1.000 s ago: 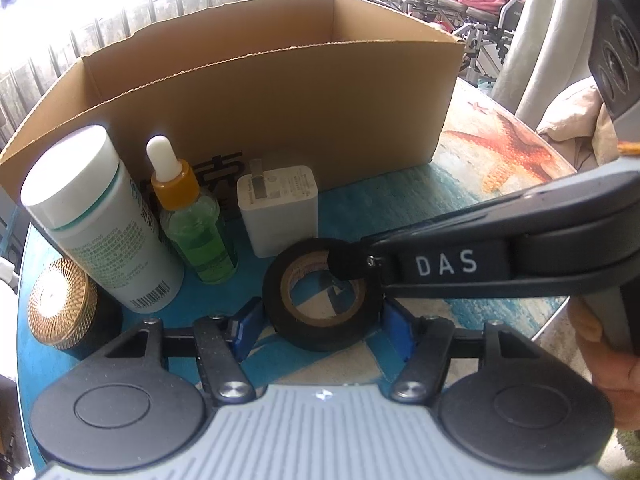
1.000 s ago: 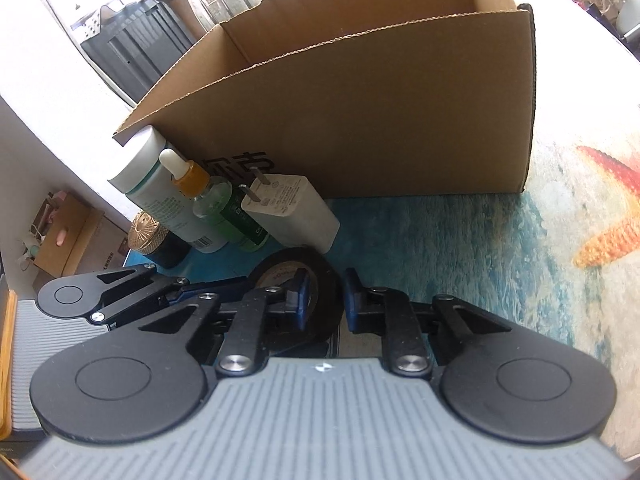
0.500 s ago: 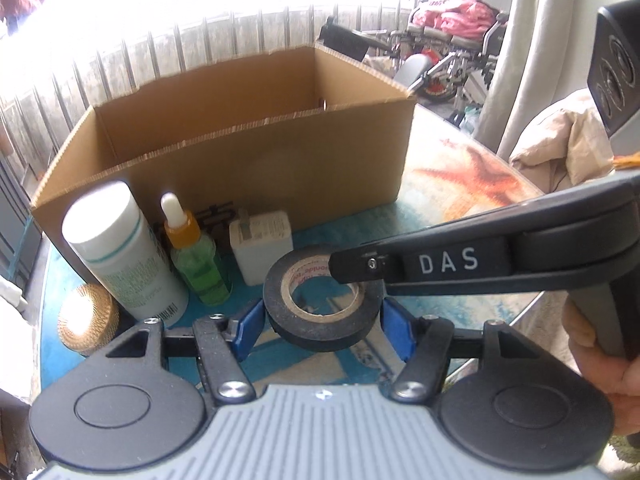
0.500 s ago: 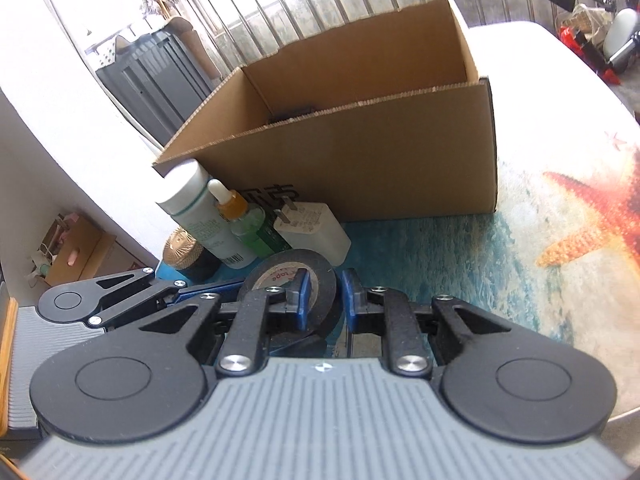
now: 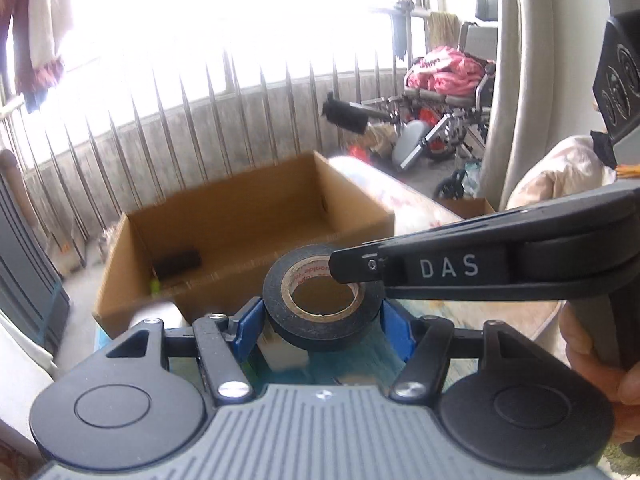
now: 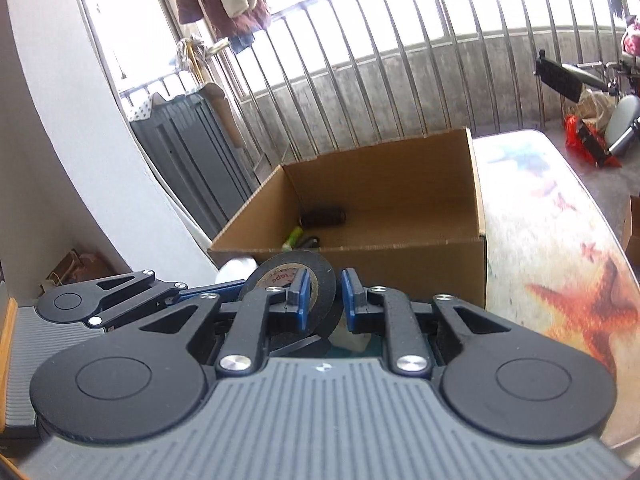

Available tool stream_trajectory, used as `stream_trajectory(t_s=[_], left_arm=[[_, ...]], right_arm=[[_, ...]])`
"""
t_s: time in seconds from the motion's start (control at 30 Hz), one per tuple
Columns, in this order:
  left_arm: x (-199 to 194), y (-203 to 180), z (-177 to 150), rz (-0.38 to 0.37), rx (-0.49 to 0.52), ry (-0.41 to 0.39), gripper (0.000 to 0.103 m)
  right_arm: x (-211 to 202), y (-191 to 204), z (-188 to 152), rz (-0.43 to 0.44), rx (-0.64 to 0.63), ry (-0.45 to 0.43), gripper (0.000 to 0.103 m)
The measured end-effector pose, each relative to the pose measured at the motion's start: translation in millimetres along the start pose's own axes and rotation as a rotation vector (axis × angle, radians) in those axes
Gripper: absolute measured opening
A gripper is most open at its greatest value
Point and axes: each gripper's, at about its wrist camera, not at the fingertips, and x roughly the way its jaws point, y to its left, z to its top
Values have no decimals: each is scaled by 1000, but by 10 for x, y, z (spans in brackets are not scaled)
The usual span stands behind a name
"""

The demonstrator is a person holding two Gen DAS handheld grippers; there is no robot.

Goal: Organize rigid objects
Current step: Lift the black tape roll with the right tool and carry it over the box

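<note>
Left gripper [image 5: 322, 320] first: we've got its two blue pads pressed on opposite outer sides of the black tape roll [image 5: 323, 305], so it's clamped on that, with the roll held up off the table [image 6: 560, 248] and its cardboard core facing up. Our right gripper [image 6: 324, 300] comes in from the side and one of its fingers [image 5: 360, 266] reaches over the rim of the roll; in the right wrist view one blue pad sits inside the core and the other just outside the tape wall, with only a narrow gap between them. Whether both pads are actually squeezing the wall we can't tell from these shots, though the roll looks pinched there. Right behind the roll is the open cardboard box [image 5: 248, 216], sitting on the table with the ocean and starfish print, and the roll is in front of the box's near wall, about level with its rim, not over the opening. Inside the box we can see a dark cylinder-ish thing [image 6: 323, 216] near the back wall and something yellow-green [image 6: 294, 236] beside it, too blurry to name. Below the roll there's a white object [image 5: 280, 350] on the table, mostly hidden by the tape and pads. Railing bars [image 6: 400, 52] run along behind the table, and a hand [image 5: 600, 360] shows at the right edge on the right gripper's handle.
</note>
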Motion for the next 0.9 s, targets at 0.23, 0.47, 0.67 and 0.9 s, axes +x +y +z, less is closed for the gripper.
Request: stream_trajectory(t_s=[0.23,0.47,0.67,0.9], left_arm=[[-69,130,458,84,36,-47,65],[382,628,894,38,-65,61,65],[1191,1260,1065,-69,-222,299,65],[2130,1771,881,-131,-374,552,65]], right_arm=[[20,93,568,57,-81,-33,17],[673,104,1248,78,-119,104,17],[1741,-102,1614,86,-48,334,17],[2796,-390,1520,80,50,566,17]])
